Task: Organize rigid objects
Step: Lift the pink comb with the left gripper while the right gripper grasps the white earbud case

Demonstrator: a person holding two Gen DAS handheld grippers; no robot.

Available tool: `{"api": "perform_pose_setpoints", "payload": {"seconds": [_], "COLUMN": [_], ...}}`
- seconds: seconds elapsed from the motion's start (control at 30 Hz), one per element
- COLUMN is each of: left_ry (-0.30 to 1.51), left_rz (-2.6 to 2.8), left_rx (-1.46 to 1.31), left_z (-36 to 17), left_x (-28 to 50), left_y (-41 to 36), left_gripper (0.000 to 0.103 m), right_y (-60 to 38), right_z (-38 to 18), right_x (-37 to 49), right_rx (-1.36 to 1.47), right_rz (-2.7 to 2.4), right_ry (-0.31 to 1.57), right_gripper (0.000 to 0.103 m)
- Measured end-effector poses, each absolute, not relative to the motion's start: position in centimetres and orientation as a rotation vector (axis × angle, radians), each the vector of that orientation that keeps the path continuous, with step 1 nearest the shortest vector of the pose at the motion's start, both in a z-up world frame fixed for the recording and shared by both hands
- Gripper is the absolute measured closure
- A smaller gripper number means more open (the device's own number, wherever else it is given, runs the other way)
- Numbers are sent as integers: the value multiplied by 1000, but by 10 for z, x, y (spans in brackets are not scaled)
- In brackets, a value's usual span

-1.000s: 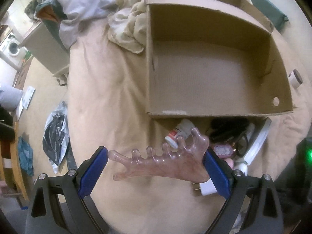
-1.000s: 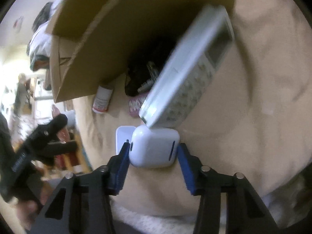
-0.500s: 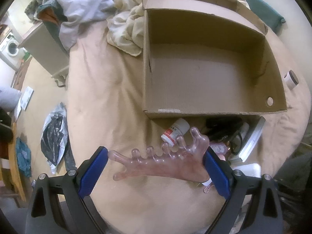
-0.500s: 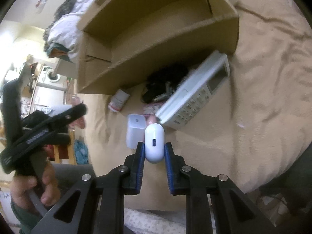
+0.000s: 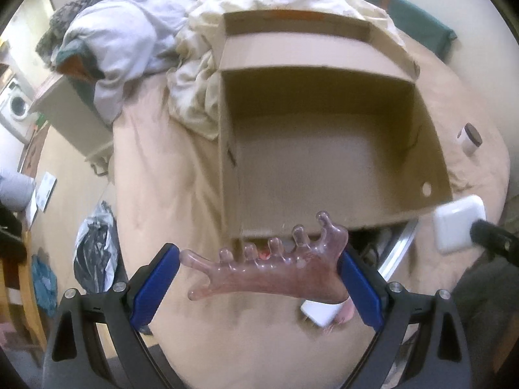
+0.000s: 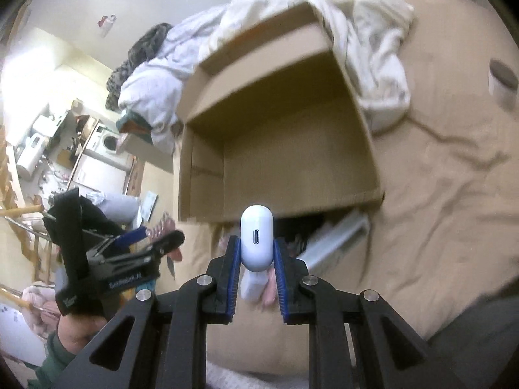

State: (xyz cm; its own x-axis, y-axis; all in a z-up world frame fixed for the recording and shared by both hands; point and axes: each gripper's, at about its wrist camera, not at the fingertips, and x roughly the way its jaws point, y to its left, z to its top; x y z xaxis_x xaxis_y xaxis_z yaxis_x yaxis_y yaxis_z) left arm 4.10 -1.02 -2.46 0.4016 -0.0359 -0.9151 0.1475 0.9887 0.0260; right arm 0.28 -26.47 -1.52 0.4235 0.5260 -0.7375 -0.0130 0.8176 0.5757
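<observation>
Left gripper (image 5: 259, 272) fingers spread wide, clamping pink comb-shaped tool (image 5: 269, 274) bottom centre, below cardboard box (image 5: 324, 149) on bed (image 5: 162, 194). Right gripper (image 6: 258, 259) fingers pinch white earbud case (image 6: 257, 238); only left view shows its flat face, right edge.

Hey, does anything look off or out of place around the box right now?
The pink comb-shaped tool sits skewed in the left gripper: only its thick end is against a pad, and the thin end stops short of the other. The cardboard box holds nothing, while several loose items lie on the bed by its near wall.
</observation>
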Motion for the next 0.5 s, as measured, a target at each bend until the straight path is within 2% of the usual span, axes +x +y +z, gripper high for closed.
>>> {"api": "perform_pose_setpoints", "payload": {"seconds": [0.23, 0.5], "left_ry": [1110, 1136], "left_rz": [-122, -182], "left_rx": [179, 142], "left_z": [-14, -60], "left_x": [80, 113], "left_y": [-38, -56], "left_gripper": [8, 8], "right_y": [-277, -265], "right_z": [-14, -45], "right_x": [49, 96], "right_rx": [509, 481], "right_rz": [357, 338], "right_ry": [1072, 1065], "right_gripper": [82, 82]}}
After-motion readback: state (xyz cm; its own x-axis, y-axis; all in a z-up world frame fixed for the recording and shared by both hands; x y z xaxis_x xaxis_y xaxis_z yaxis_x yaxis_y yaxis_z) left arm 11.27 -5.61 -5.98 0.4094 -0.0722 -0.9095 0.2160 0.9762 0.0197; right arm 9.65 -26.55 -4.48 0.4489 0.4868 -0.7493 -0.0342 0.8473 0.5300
